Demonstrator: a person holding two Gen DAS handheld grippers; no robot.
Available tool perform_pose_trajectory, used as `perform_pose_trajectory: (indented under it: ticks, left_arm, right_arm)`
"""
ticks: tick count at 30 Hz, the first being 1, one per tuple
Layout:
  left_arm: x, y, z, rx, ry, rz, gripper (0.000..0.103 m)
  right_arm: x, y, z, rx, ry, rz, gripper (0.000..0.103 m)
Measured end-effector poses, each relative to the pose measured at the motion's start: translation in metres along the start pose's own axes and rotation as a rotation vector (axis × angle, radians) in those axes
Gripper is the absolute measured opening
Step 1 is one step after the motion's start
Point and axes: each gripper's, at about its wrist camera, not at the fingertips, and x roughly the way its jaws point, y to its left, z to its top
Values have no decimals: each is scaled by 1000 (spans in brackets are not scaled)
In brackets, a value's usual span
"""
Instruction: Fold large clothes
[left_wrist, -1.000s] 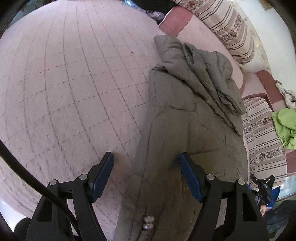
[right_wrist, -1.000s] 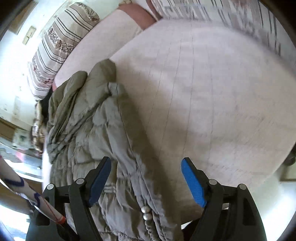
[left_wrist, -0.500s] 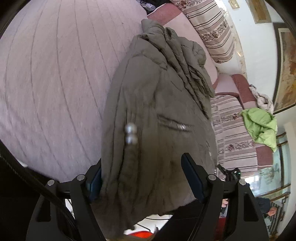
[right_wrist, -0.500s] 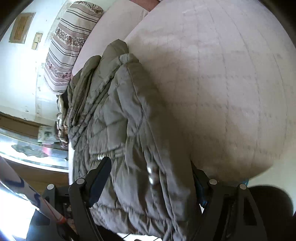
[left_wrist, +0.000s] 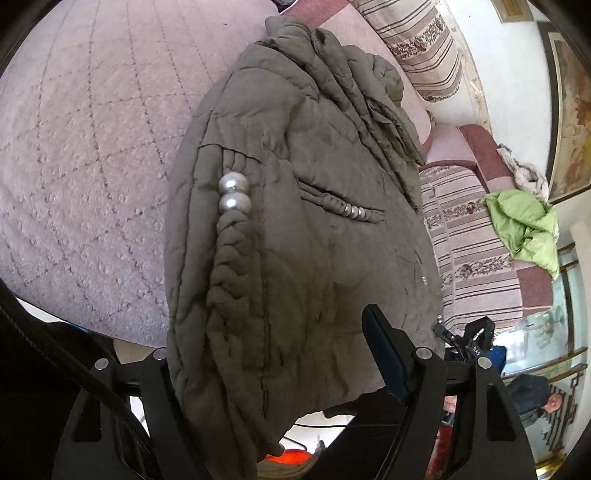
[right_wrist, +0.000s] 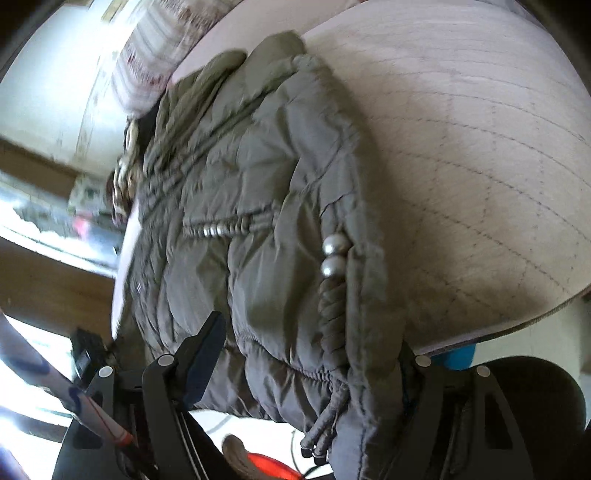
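Wide-set left gripper (left_wrist: 280, 354) and right gripper (right_wrist: 310, 354), pads not seen pressing, olive padded jacket (left_wrist: 295, 229) lying between each pair, hem hanging off the near edge of the pink quilted bed cover (left_wrist: 92, 147). Two pearl beads (left_wrist: 233, 192) atop a braided cord mid-jacket. Beyond the jacket, striped cushion (left_wrist: 424, 48); farther right, green garment (left_wrist: 524, 225).

The padded jacket (left_wrist: 317, 229) is a dull olive-grey with quilted stitching, a braided cord of the same shade and two silvery pearl beads (left_wrist: 233, 192). It lies on a pale pink bedspread (left_wrist: 85, 155) stitched in a diamond grid of darker dotted lines. The cushion (left_wrist: 421, 44) is cream with brown stripes and floral bands, the crumpled garment (left_wrist: 524, 225) bright lime green, and the gripper pads (left_wrist: 384, 354) blue on black frames
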Motion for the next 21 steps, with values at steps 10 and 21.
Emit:
perform_pose_trajectory:
  ticks: [10, 21]
  left_arm:
    - [1, -32, -4, 79, 2, 257, 28]
    - [-75, -94, 50, 102, -182, 147, 18]
  right_arm:
    - [6, 14, -20, -93, 75, 24, 47]
    - [-66, 62, 29, -106, -131, 224, 20]
